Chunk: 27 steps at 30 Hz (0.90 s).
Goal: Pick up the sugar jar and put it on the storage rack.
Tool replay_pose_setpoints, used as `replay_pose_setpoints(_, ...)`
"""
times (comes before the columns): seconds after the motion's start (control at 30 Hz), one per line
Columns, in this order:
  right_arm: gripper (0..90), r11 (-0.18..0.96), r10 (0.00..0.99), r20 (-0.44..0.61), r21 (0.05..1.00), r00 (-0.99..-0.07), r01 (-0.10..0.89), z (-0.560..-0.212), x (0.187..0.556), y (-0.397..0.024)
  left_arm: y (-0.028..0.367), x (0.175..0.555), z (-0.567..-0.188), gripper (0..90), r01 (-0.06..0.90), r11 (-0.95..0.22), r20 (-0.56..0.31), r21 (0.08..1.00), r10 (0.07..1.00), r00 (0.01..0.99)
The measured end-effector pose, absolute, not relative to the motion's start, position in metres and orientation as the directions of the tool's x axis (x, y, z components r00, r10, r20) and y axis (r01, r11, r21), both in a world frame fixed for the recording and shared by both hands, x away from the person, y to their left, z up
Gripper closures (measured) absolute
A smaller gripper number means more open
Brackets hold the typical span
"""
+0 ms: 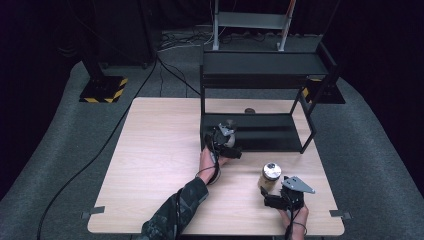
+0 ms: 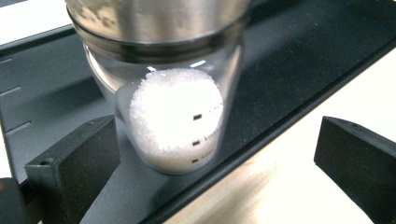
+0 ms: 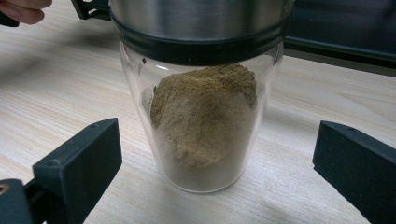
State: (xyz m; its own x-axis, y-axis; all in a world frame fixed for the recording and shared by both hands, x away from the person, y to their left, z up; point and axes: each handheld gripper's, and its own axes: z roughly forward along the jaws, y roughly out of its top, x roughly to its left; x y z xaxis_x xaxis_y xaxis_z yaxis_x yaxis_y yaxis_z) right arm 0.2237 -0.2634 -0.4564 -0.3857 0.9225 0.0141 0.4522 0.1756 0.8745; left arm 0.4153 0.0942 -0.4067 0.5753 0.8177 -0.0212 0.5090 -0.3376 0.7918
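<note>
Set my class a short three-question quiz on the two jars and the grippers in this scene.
1. True or false: the jar of white grains stands on the black rack's lower shelf.
2. What fills the jar in front of the right gripper?
A. brown powder
B. white grains
C. water
3. Are the left gripper jaws pressing on its jar?

Key:
1. True.
2. A.
3. No; they stand open, apart from the glass.

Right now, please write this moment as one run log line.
left gripper: open, salt jar on shelf | right gripper: open, spice jar on table
</note>
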Motion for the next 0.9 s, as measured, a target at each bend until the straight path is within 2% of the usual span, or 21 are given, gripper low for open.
replay_pose_setpoints(0.47, 0.3, 0.177, 0.922, 0.012, 0.875, -0.386, 0.451, -0.456, 0.224, -0.263, 0.102, 0.384, -0.408, 0.0, 0.489, -0.342, -0.02, 0.802, 0.803, 0.595)
replay_pose_setpoints(0.9, 0.3, 0.174, 0.923, 0.014, 0.875, -0.384, 0.453, -0.456, 0.224, -0.263, 0.139, 0.349, -0.412, 0.0, 0.495, -0.346, -0.034, 0.797, 0.793, 0.608)
